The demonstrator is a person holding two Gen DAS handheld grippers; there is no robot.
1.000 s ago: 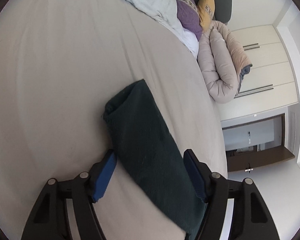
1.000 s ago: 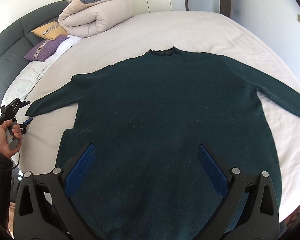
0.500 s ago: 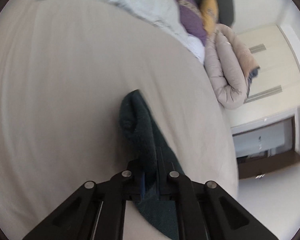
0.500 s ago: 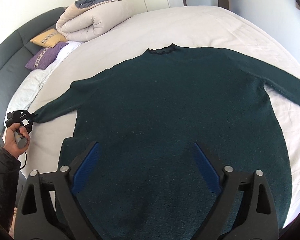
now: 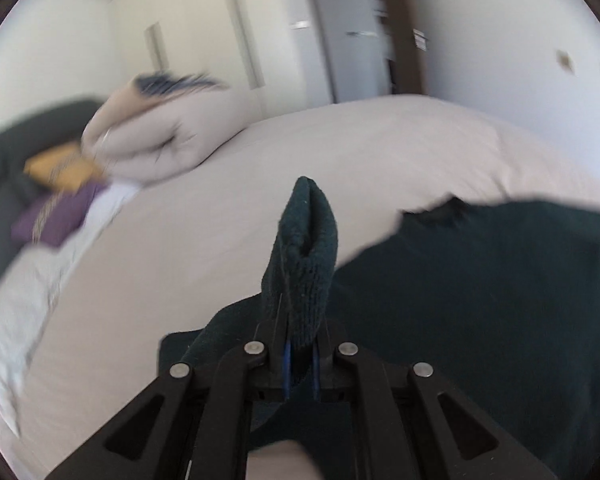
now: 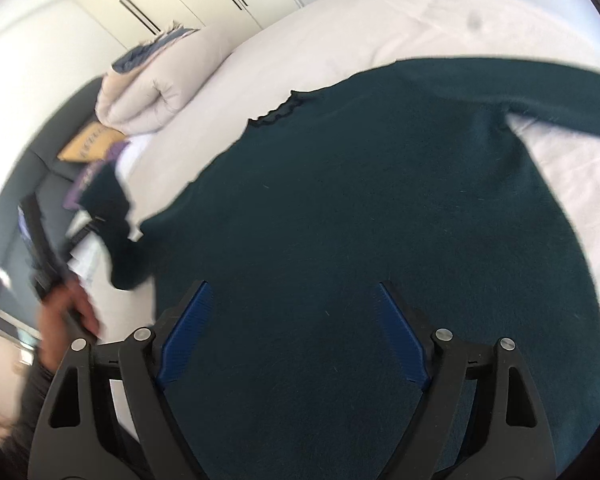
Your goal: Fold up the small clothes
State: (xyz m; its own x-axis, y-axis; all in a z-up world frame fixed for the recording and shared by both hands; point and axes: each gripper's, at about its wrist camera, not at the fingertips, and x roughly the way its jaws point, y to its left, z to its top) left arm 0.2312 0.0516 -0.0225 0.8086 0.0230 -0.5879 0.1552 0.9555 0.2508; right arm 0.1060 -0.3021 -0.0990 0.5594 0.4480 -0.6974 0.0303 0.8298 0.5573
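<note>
A dark green sweater lies spread flat on the bed, collar toward the far side. My left gripper is shut on the cuff of the sweater's left sleeve, which stands up above the bed. The lifted sleeve and the hand holding the left gripper also show at the left of the right wrist view. My right gripper is open and empty, hovering over the sweater's lower body.
A rolled beige duvet lies at the head of the bed beside yellow and purple pillows and a dark headboard. White wardrobes and a door stand beyond the bed.
My left gripper closed on the sleeve cuff, lifted it off the bed and swung it toward the sweater's body. My right gripper stayed open and tilted over the sweater.
</note>
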